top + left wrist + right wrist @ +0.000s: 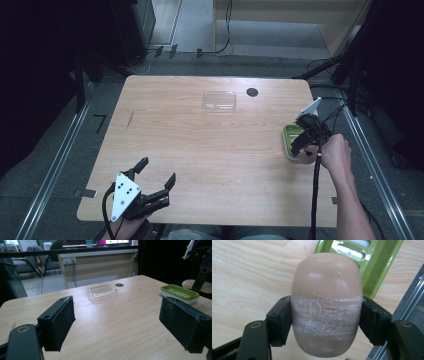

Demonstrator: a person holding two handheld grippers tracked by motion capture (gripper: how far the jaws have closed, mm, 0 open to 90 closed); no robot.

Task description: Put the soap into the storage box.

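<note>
High view takes in one wooden table [210, 150] across the middle of the frame. On it, toward the upper centre, lies one clear plastic lid [219, 100], with one small dark round hole [252, 92] just to its right. At the right edge of the tabletop sits one green soap dish [290, 141], partly covered by the right gripper [306, 142], which the person's right hand [336, 154] holds over it. The left gripper [156, 175] rests at the lower left of the frame, its two jaws spread wide with nothing between them.

Left gripper view shows the same spread: one black pad at the lower left and one at the lower right, with bare wood in the gap. Beyond them the clear plastic lid [102, 292] lies at upper centre, its long axis running across the frame, and the green soap dish [179, 292] sits on a white base at the right.

Right gripper view has one tan oval soap bar [326, 305] at the centre of the frame, pinched at its sides by the two black jaws of the right gripper [326, 323]. Its long axis runs up and down the frame, the rounded far end pointing to the top, over the near edge of the green soap dish [377, 270] in the upper right. White scuff marks band the bar across its middle.
</note>
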